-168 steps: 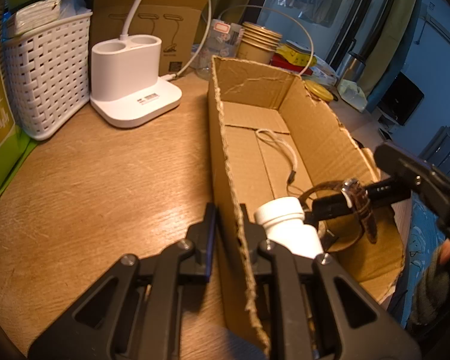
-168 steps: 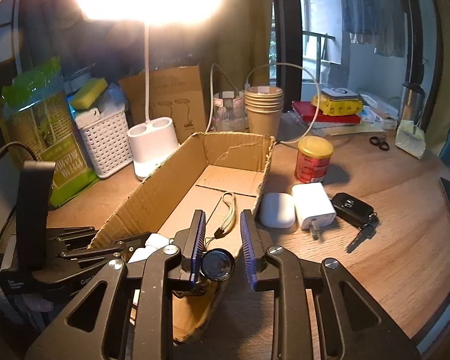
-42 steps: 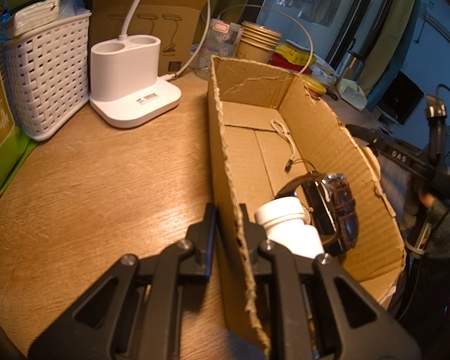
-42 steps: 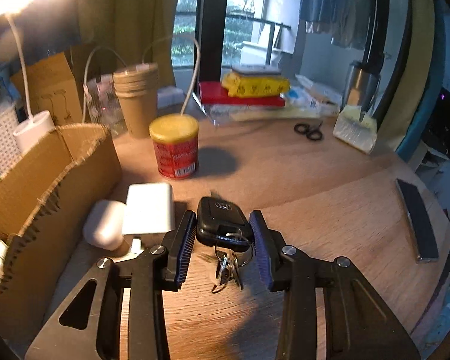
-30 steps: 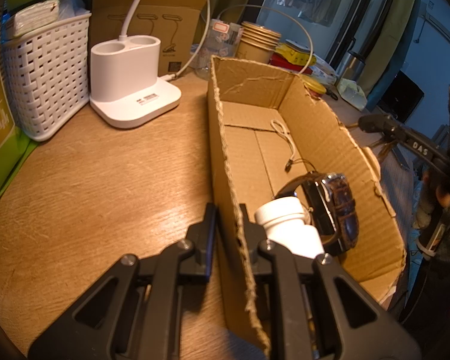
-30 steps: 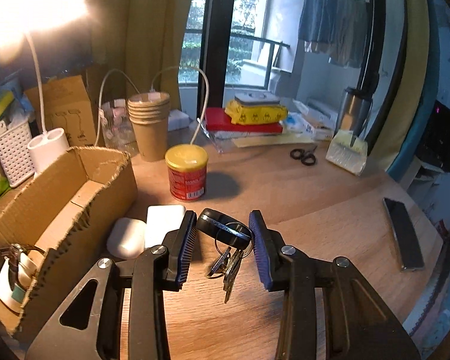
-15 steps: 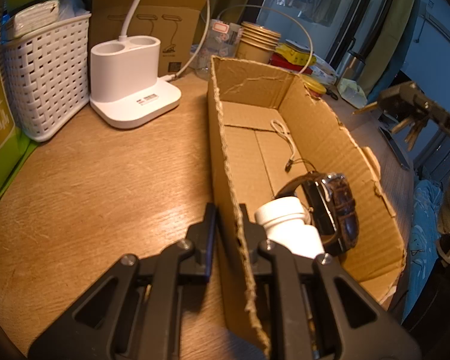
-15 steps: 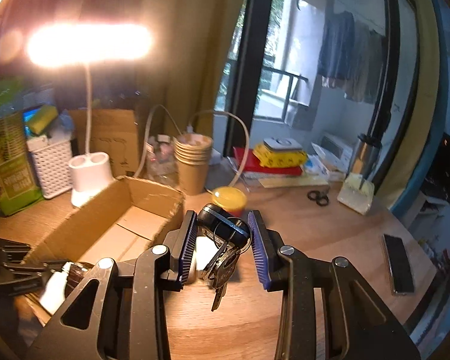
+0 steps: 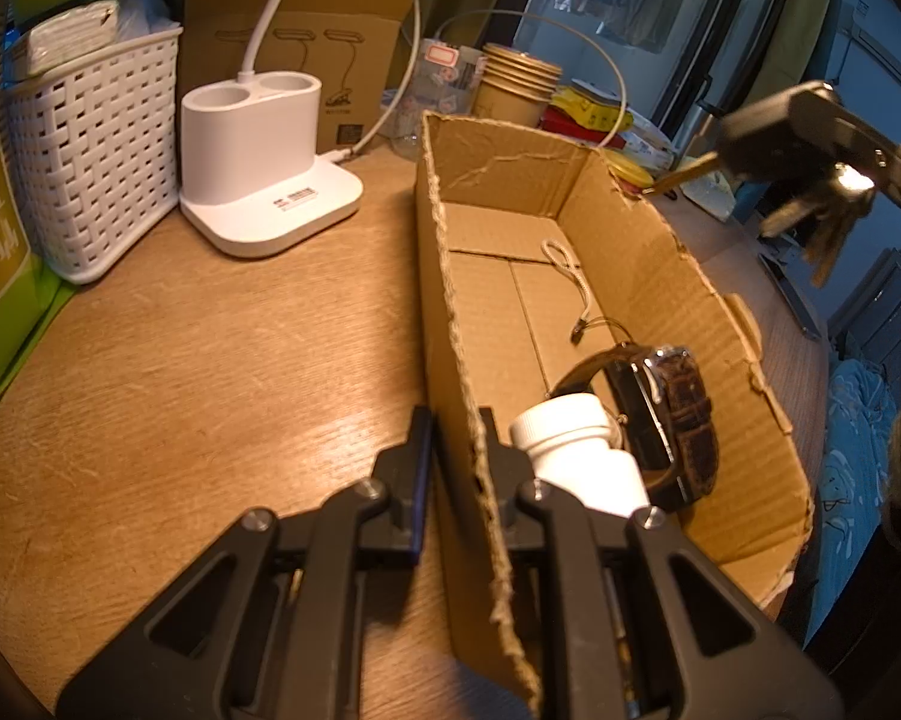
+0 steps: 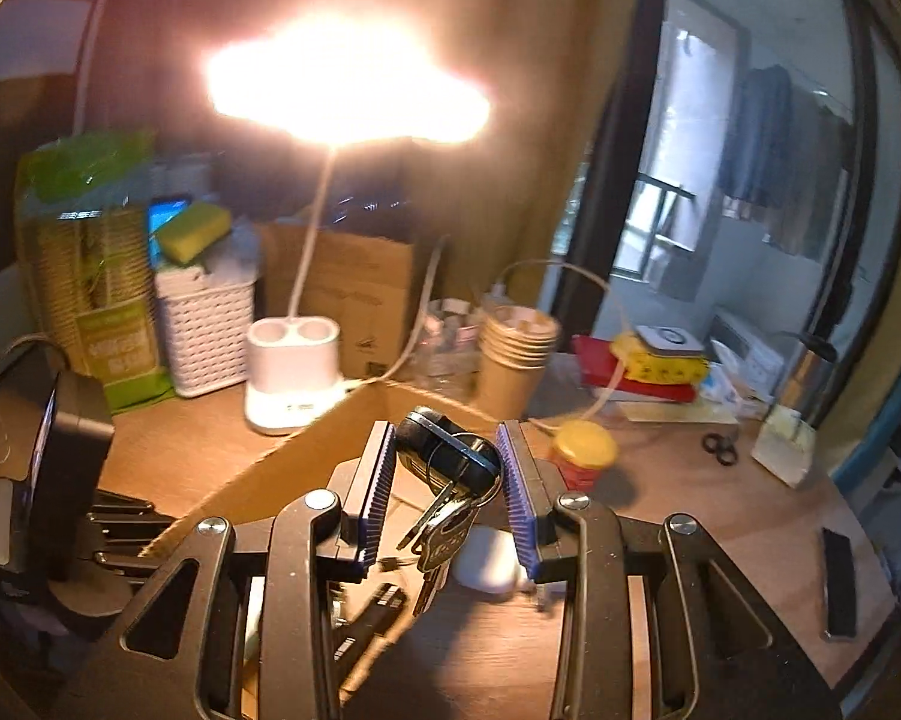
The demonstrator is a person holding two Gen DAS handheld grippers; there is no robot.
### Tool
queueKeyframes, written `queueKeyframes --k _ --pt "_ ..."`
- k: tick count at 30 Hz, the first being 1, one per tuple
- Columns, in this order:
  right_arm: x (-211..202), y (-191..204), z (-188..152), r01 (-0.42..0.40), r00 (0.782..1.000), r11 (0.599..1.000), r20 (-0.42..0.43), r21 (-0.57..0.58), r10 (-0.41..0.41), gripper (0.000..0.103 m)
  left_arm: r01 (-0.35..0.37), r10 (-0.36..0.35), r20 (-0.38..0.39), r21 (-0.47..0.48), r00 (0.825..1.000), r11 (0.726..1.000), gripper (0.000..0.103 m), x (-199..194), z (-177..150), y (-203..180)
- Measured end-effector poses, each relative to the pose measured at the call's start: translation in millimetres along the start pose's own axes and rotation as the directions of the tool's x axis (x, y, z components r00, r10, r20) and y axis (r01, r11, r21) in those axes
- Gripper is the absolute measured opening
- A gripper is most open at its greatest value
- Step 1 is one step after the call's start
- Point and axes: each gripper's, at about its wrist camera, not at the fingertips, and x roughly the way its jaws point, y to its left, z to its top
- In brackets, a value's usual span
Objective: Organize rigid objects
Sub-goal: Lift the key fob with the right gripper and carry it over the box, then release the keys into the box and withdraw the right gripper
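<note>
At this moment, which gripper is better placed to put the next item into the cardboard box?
The right gripper: it is shut on the car key, held in the air by the cardboard box. The left gripper is clamped on the box's near wall, steadying it.

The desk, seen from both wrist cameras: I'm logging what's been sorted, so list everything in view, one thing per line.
Torn cardboard box: one, brown, mid-desk.
White plastic bottle: one, in the box's near end.
Brown leather-strap watch: one, in the box beside the bottle.
Thin cord: one, pale, on the box floor.
Black car key fob with keys: one bunch, in the right gripper.
White lamp base: one, left of the box.
White woven basket: one, far left.
Stacked paper cups: one stack, tan, behind the box.
Red can with yellow lid: one, right of the box.
Scissors: one pair, black, far right.
Left gripper: black, clamped on the box wall.
Right gripper: black, blue pads, gripping the fob.
</note>
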Motion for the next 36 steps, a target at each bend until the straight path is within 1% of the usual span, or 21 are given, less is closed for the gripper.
queueKeyframes --k 8,11,14,18,21,23,25,26,27,28,31,36 --pt "32.2 27.9 -5.2 -0.095 0.994 0.995 -0.062 -0.020 0.094 0.037 0.000 0.000 0.000 0.000 1.000 1.000 0.014 0.0 0.0 -0.1" --pt "43.8 34.2 -8.9 -0.106 0.991 0.994 -0.087 -0.027 0.104 0.036 0.000 0.000 0.000 0.000 1.000 1.000 0.014 0.0 0.0 -0.2" --pt "57.1 36.3 -12.2 -0.100 0.989 0.994 -0.115 -0.034 0.096 0.036 0.000 0.000 0.000 0.000 1.000 1.000 0.014 0.0 0.0 -0.2" --pt "69.2 38.0 -17.8 -0.117 0.981 0.992 -0.159 -0.043 0.109 0.036 0.000 0.000 0.000 0.000 1.000 1.000 0.014 0.1 0.0 -0.1" --pt "69.7 40.4 -18.9 -0.126 0.980 0.991 -0.160 -0.051 0.117 0.036 0.001 -0.001 -0.001 -0.001 1.000 1.000 0.014 0.8 0.4 0.1" --pt "71.6 43.5 -20.1 -0.139 0.976 0.988 -0.176 -0.059 0.127 0.036 0.000 0.000 -0.001 0.001 1.000 1.000 0.014 0.8 0.8 0.2" --pt "76.3 49.2 -23.8 -0.163 0.968 0.984 -0.206 -0.070 0.146 0.036 0.000 0.000 -0.001 0.001 1.000 1.000 0.014 0.9 0.8 0.2" --pt "78.2 52.0 -25.3 -0.170 0.965 0.983 -0.215 -0.077 0.150 0.035 -0.003 0.003 0.000 0.004 1.000 1.000 0.014 0.7 0.8 0.1" --pt "78.4 53.3 -25.4 -0.170 0.965 0.982 -0.215 -0.081 0.149 0.026 -0.003 0.003 0.002 0.004 1.000 1.000 0.014 0.5 0.9 0.4" --pt "77.8 53.7 -24.6 -0.168 0.966 0.982 -0.212 -0.084 0.147 0.022 -0.002 0.002 0.000 0.001 1.000 1.000 0.014 0.9 1.1 1.1" --pt "78.0 53.6 -23.1 -0.185 0.962 0.979 -0.220 -0.082 0.163 0.022 0.000 0.000 -0.002 0.000 1.000 1.000 0.014 1.2 2.0 1.7" --pt "77.7 58.0 -24.4 -0.188 0.962 0.978 -0.221 -0.094 0.163 0.022 0.000 0.000 -0.001 0.001 1.000 1.000 0.014 1.8 2.0 1.9"
